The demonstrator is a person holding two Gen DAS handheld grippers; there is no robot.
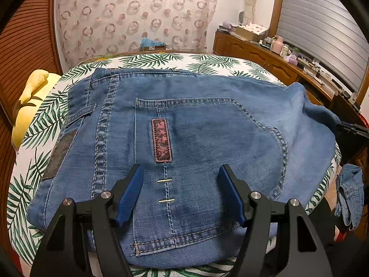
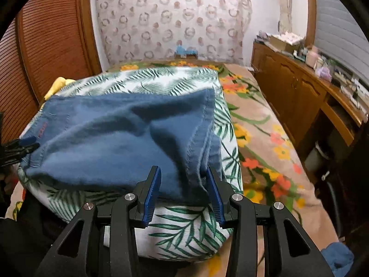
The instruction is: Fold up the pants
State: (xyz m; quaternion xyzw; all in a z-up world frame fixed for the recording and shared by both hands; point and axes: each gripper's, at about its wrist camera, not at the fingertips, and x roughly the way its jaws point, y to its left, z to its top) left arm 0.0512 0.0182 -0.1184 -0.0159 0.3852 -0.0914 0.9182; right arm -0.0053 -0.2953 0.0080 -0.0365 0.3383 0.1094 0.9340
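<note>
left gripper [image 1: 180, 173]: spread, over pants [image 1: 196, 127]
right gripper [image 2: 183, 176]: part-spread, denim fold between, grip unclear
cushion [image 2: 184, 230]: bears pants

Left gripper [image 1: 181, 173]: black two-finger tool with blue ribbed pads, pointing forward and downward, taking up the near bottom of the left wrist view.
Left jaws: standing wide apart, gripping nothing.
Left pads [image 1: 130, 192]: hovering over blue denim without pinching it.
Right gripper [image 2: 183, 175]: matching black two-finger tool with blue pads, tilting forward and downward at the near edge of the right wrist view.
Right jaws: standing narrower than the left pair, part-way closed.
Right pads [image 2: 152, 194]: flanking a hanging fold of blue cloth, the right pad touching it; a firm pinch is unclear.
</note>
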